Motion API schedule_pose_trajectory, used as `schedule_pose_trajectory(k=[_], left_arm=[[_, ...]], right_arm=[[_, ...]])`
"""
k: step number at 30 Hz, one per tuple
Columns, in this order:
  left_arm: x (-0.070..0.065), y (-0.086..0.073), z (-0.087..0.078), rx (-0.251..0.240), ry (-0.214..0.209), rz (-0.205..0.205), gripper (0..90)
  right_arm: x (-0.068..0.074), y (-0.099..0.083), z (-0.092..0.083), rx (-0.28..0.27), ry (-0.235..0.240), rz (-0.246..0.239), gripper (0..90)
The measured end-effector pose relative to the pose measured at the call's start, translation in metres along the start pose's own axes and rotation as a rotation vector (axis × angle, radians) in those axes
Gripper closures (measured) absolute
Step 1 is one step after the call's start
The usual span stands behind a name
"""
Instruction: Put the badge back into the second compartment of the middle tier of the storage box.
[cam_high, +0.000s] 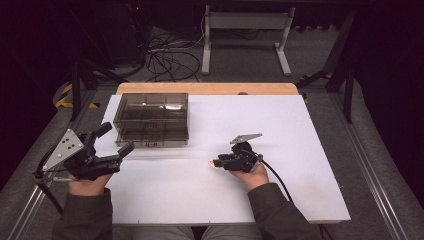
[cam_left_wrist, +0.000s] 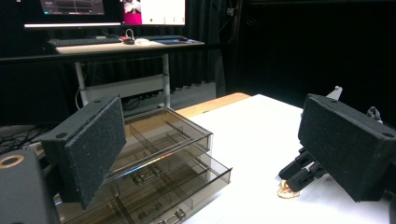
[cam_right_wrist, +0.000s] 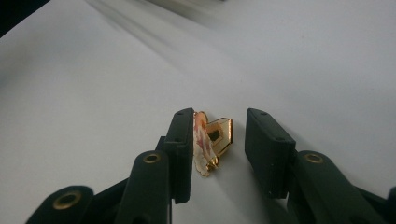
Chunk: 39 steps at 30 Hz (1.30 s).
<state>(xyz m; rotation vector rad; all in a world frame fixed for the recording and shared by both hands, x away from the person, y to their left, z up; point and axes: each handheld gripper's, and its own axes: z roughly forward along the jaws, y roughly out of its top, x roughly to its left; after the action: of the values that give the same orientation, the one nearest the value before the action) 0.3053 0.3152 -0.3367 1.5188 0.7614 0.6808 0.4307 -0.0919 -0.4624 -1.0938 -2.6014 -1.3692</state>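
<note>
Down on the white table (cam_high: 310, 150) the right gripper (cam_high: 218, 162) lies low and points toward the left side in the high view, with a small gold hair clip (cam_right_wrist: 211, 140) sitting between its jaws. In the right gripper view the jaws stand a little apart: the clip, gold metal with a pale pink-and-white trim along one edge, leans against the left pad, while a clear gap separates it from the right pad, so nothing is clamped. What the trim is made of is hard to say at this range, perhaps shell or resin. The clip rests on the table near the middle front, well apart from the smoked-plastic drawer organiser (cam_high: 151, 119) that stands toward the far left of the table. In the left gripper view the organiser's lower drawer is pulled out, and its dividers show through the clear walls. The left gripper (cam_high: 114, 145) hovers just beside the organiser's front left corner, jaws spread wide with nothing between them.
</note>
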Motion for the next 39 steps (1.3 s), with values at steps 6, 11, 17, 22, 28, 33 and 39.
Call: schedule_pose_trajectory(k=[6,11,17,22,28,33,39], left_arm=[[0.0,0.0,0.001,0.004,-0.002,0.003,8.4],[-0.001,-0.001,0.002,0.005,-0.001,0.002,8.4],[0.0,-0.001,0.002,0.009,0.0,0.001,8.4],[-0.001,-0.002,0.004,0.011,-0.005,0.001,8.4],[0.0,-0.003,0.004,0.015,-0.003,-0.001,8.5],[0.0,-0.003,0.003,0.013,-0.004,0.0,8.7],[0.001,-0.002,0.002,0.009,-0.001,-0.005,8.7]], right_arm=[[0.002,0.0,0.001,0.007,-0.015,-0.027,64.8],[0.008,0.001,0.004,0.012,-0.037,-0.06,64.9],[0.014,0.001,0.006,0.019,-0.076,-0.12,65.8],[0.019,0.001,0.007,0.03,-0.106,-0.184,66.0],[0.024,0.0,0.008,0.035,-0.131,-0.225,66.2],[0.031,0.0,0.009,0.038,-0.171,-0.3,67.2],[0.037,0.002,0.003,0.029,-0.173,-0.346,78.8]])
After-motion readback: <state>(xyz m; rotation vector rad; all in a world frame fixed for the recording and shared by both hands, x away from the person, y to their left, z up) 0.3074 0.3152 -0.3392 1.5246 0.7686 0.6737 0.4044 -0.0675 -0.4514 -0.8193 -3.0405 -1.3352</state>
